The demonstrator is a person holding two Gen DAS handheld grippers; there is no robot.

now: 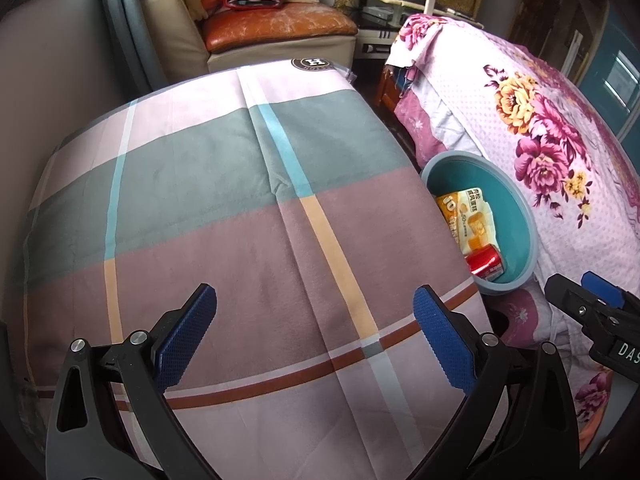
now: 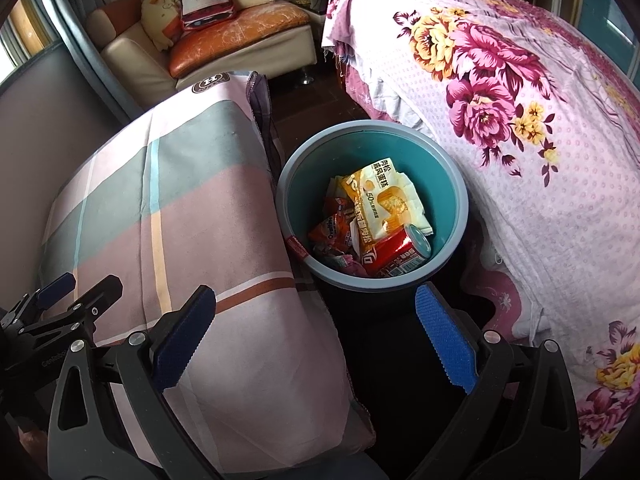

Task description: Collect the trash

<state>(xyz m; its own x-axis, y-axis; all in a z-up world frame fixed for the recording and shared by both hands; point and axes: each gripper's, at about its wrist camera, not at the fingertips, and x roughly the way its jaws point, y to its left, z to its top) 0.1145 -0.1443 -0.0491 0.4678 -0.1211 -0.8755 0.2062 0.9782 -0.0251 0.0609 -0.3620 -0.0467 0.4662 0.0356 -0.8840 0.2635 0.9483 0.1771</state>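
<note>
Nearest the lens, the left gripper (image 1: pixel 314 334) hangs with its fingers (image 1: pixel 438 338) spread wide, ribbed blue pads facing each other across nothing but cloth, and the right gripper (image 2: pixel 316 336) is the same story, gaping and empty, poised just short of the bin. Under the left one stretches the checked cloth (image 1: pixel 224 208), a soft matte weave in pink, grey-green and mauve blocks with thin blue, orange and brown stripes, creased down the middle and draped over what looks like a worktop, and it's bare, not a scrap of litter visible on it! Just beyond, wedged between that cloth and the bed, sits the round bin (image 2: pixel 466 204), smooth plastic, grey-blue rim, teal inside. And that's where the trash is: a glossy yellow cake wrapper (image 2: pixel 382 204) lying crumpled on top, orange snack packets (image 2: pixel 330 232) beneath it, and a red drinks can (image 2: pixel 396 254) on its side, metal end catching the light. By my reading the collecting looks essentially done, since no stray rubbish shows in either view, though the dark floor around the bin is hard to make out. To the right, the bed's floral bedspread (image 2: pixel 520 128), dotted pink with big magenta and yellow blooms, looks litter-free too. Far back, a cream sofa (image 2: pixel 136 60) with a cracked orange cushion.
</note>
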